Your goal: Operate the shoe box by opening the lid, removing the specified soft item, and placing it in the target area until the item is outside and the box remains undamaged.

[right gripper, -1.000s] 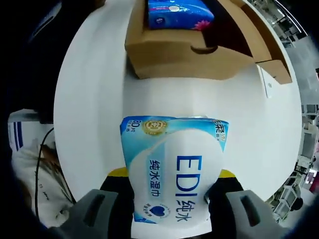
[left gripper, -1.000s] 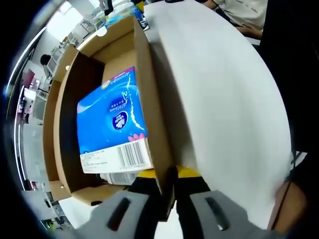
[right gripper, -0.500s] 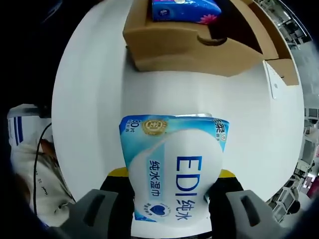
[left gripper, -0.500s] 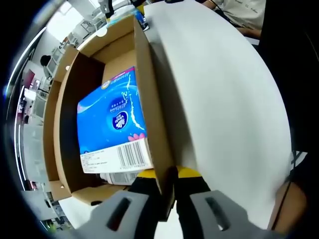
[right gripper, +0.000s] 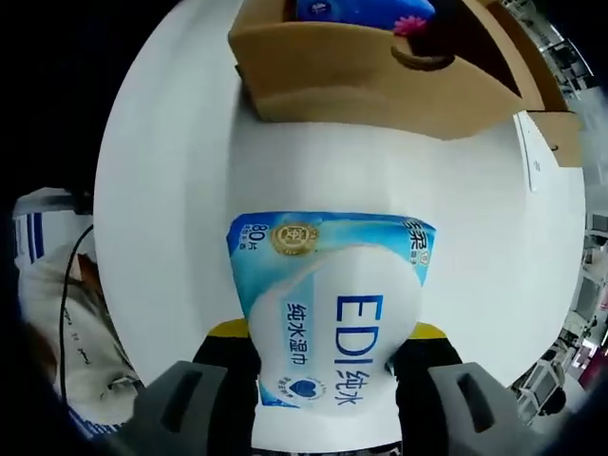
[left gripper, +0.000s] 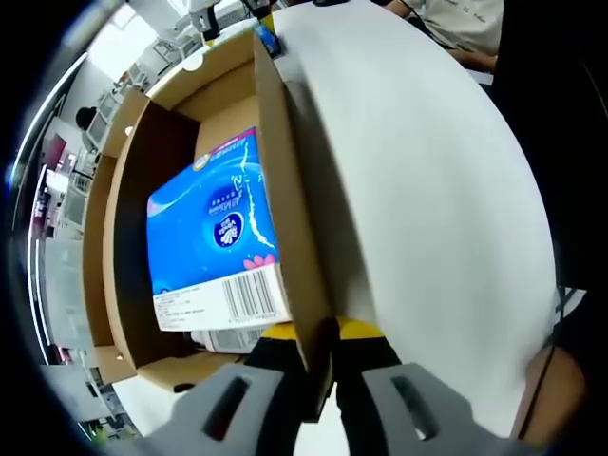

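Bright even light; glare on white table (left gripper: 427, 190); fisheye warp, edges soft.

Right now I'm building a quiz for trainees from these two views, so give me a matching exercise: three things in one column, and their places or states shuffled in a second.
Things:
1. wet-wipes pack
2. blue tissue pack
3. cardboard box wall

Places or states:
A. lying inside the open box
B. pinched by the left gripper
C. held by the right gripper above the white table

Pairs: 1-C, 2-A, 3-B
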Action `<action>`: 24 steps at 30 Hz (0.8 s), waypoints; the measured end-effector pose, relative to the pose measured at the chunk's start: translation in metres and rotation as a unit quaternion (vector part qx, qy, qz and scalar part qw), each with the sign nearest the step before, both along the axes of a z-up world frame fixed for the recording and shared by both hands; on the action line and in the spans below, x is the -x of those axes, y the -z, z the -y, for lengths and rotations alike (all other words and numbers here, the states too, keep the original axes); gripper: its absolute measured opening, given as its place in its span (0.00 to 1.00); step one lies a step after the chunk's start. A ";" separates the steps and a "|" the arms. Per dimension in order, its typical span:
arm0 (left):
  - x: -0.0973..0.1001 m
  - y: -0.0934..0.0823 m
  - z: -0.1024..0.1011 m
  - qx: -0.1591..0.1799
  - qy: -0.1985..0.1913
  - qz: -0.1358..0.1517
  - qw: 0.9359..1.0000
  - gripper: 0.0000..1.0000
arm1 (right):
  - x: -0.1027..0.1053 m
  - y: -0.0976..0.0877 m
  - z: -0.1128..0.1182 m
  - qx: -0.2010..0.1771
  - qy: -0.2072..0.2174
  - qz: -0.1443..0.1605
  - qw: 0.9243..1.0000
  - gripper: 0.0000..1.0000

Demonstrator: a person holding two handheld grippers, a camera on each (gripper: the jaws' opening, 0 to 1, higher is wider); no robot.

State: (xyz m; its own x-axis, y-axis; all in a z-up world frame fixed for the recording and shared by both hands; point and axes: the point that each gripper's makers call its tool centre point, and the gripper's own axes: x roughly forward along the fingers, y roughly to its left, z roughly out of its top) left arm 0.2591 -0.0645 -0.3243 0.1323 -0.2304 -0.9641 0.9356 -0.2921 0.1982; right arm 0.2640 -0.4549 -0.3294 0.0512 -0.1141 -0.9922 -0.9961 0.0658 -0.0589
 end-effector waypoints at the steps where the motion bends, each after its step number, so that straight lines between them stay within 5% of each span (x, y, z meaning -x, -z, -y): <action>1: 0.000 0.000 0.000 0.000 0.000 0.000 1.000 0.07 | 0.000 -0.001 0.000 -0.001 0.002 0.000 1.000 0.57; 24: -0.001 0.001 0.000 -0.003 -0.001 0.002 1.000 0.07 | -0.003 0.001 0.000 -0.010 0.028 0.015 0.999 0.62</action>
State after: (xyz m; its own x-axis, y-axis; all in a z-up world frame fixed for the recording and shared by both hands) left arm 0.2596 -0.0647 -0.3255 0.1369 -0.2235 -0.9650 0.9355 -0.2913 0.2002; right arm 0.2666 -0.4546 -0.3308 0.0759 -0.0973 -0.9924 -0.9885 0.1232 -0.0877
